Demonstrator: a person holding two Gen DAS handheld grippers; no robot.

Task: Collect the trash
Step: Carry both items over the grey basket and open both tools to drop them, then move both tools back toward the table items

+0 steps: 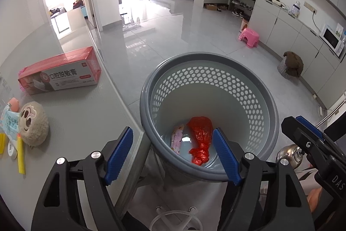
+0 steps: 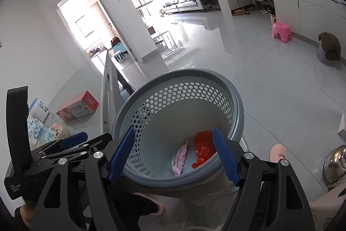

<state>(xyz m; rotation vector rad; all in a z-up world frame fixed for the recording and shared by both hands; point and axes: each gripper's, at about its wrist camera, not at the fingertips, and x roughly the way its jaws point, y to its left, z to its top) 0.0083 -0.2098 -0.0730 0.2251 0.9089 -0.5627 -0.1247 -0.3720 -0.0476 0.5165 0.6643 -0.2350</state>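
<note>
The big grey bin point(image 1: 268, 114) sits by the counter point(image 1: 82, 114), with a red bag point(image 1: 200, 133) and a pink wrapper point(image 1: 177, 138) at its bottom. A red box point(image 1: 60, 73) with Chinese writing and a fluffy toy point(image 1: 32, 122) lie on the counter, the toy clear only from the left. Both the left tongs point(image 1: 173, 154) and the right tongs point(image 2: 174, 153) are wide open and hold nothing.

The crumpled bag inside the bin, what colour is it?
Red bag, clearest in the left wrist view.
</note>
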